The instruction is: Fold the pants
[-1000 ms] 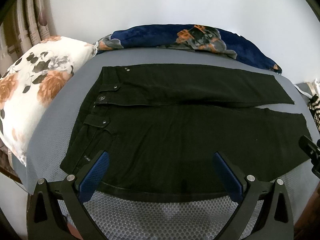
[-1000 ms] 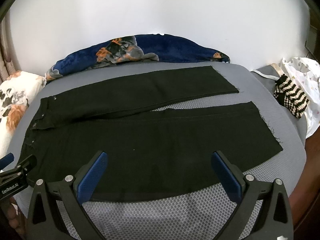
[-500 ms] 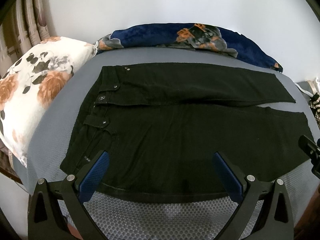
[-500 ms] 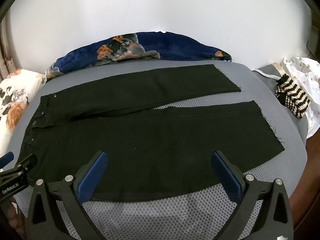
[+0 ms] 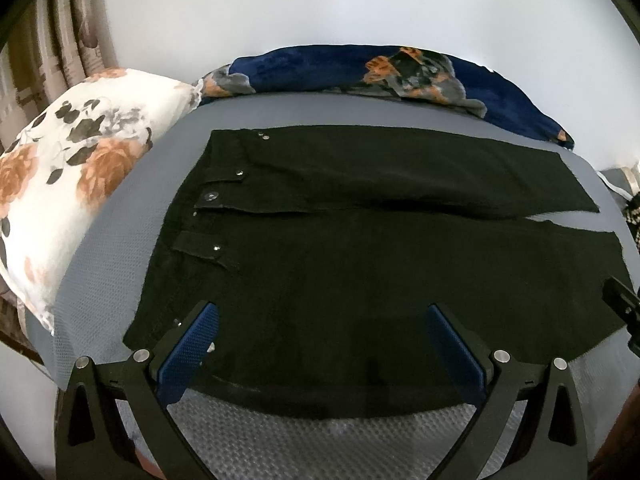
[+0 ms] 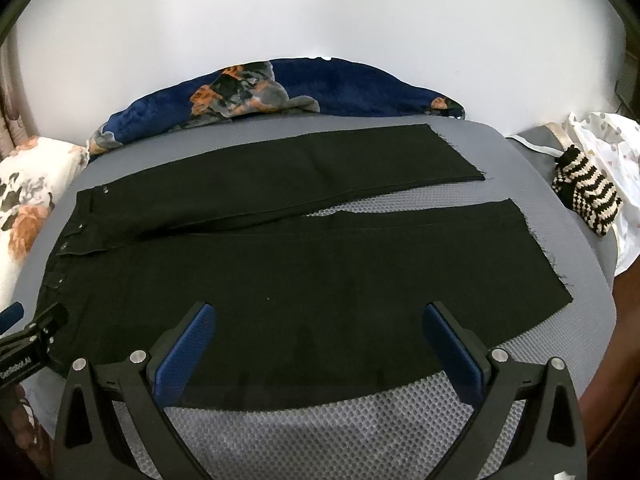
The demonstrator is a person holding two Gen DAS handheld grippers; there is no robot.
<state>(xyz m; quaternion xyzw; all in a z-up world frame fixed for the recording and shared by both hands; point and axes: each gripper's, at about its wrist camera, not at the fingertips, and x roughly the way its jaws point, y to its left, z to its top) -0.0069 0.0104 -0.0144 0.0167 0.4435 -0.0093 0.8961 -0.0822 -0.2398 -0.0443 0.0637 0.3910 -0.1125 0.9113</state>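
Black pants [image 5: 360,248] lie flat on a grey mesh bed surface [image 5: 320,440], waistband to the left, both legs stretched to the right; they also show in the right wrist view [image 6: 320,264]. My left gripper [image 5: 322,316] is open and empty, hovering over the near edge of the pants by the waist end. My right gripper [image 6: 320,316] is open and empty over the near leg's front edge. The left gripper's body shows at the left edge of the right wrist view [image 6: 28,348]. The right gripper's body shows at the right edge of the left wrist view [image 5: 624,304].
A floral white pillow [image 5: 68,184] lies left of the waistband. A navy floral blanket [image 5: 400,72] runs along the wall behind. A striped knit item [image 6: 586,196] and white cloth [image 6: 608,152] sit right of the leg hems. Grey mesh [image 6: 320,432] shows in front.
Both views have shifted slightly forward and down toward the pants' near edge. The pants have not moved and both grippers stay open.
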